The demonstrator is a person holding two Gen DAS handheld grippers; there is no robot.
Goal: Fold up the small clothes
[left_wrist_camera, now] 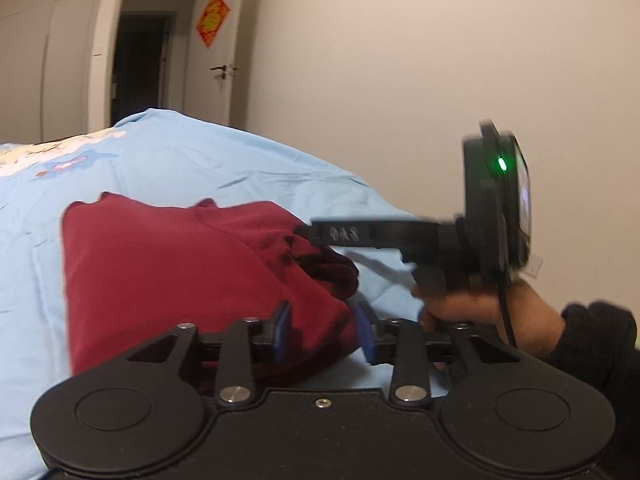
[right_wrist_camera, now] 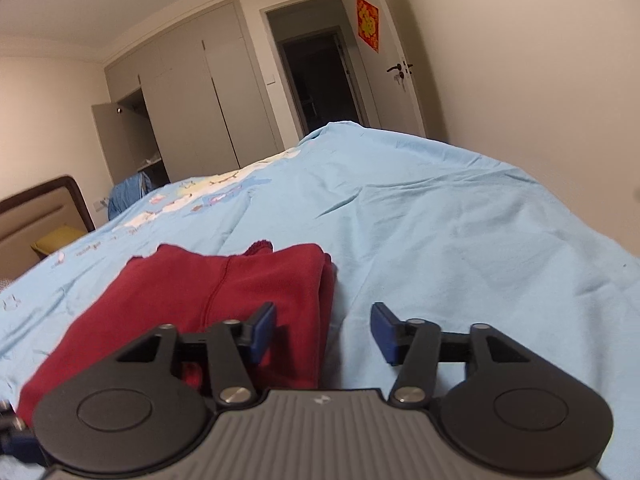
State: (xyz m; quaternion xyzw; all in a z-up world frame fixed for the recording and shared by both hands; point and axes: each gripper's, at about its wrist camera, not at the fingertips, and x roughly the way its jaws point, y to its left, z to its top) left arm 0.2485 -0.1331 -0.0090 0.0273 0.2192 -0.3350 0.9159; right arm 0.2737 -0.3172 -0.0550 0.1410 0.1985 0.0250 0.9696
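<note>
Folded red garment under left gripper; right gripper at edge, both agape.

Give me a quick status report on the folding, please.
Left hand-held gripper open, straddling the red garment's near edge. Right hand-held gripper open, empty. Garment folded on blue sheet. Nothing in the way.

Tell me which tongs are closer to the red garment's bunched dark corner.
Right. The right tongs reach that corner of the red garment, apparently touching it; the left tongs straddle its near edge, open.
</note>
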